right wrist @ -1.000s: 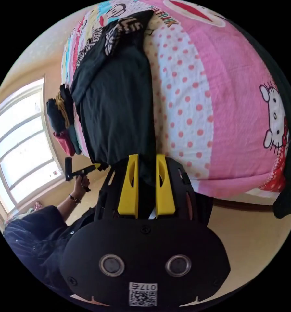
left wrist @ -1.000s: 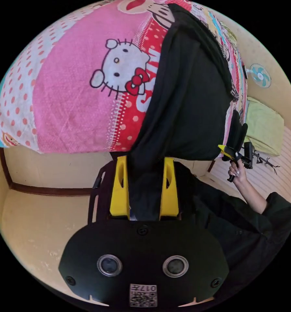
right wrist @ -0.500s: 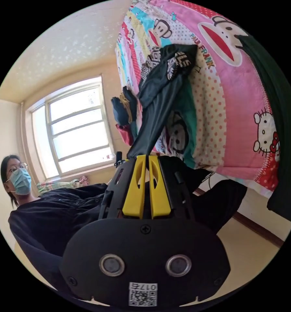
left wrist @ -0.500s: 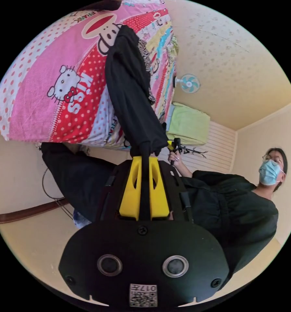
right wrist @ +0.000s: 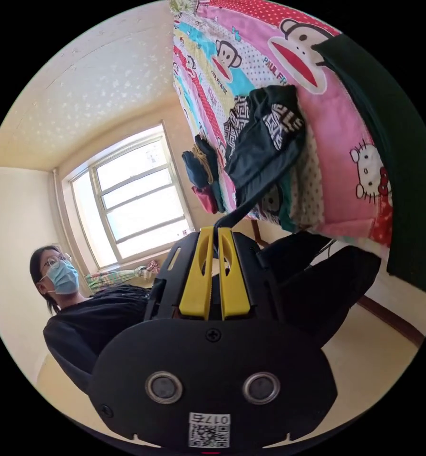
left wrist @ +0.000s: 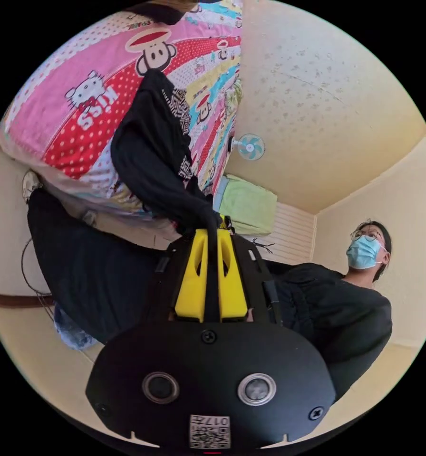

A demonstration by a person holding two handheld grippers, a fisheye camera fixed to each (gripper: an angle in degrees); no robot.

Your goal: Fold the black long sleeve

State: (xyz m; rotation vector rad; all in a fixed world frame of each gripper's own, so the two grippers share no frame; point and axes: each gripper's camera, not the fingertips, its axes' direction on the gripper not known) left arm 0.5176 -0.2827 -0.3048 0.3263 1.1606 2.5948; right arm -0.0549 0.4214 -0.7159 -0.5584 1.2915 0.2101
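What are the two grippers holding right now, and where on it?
Both grippers, left and right, pinch the black shirt by an edge; which edge is unclear.

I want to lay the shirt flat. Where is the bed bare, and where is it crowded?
Bare: the pink bedspread between the black long sleeve and the dark green cloth. Crowded: the bed edge by the window, where a pile of clothes sits.

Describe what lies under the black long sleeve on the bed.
Under the black long sleeve lies the pink cartoon-print bedsheet, showing all around the garment. Whatever print or item sits directly beneath the bunched cloth is covered.
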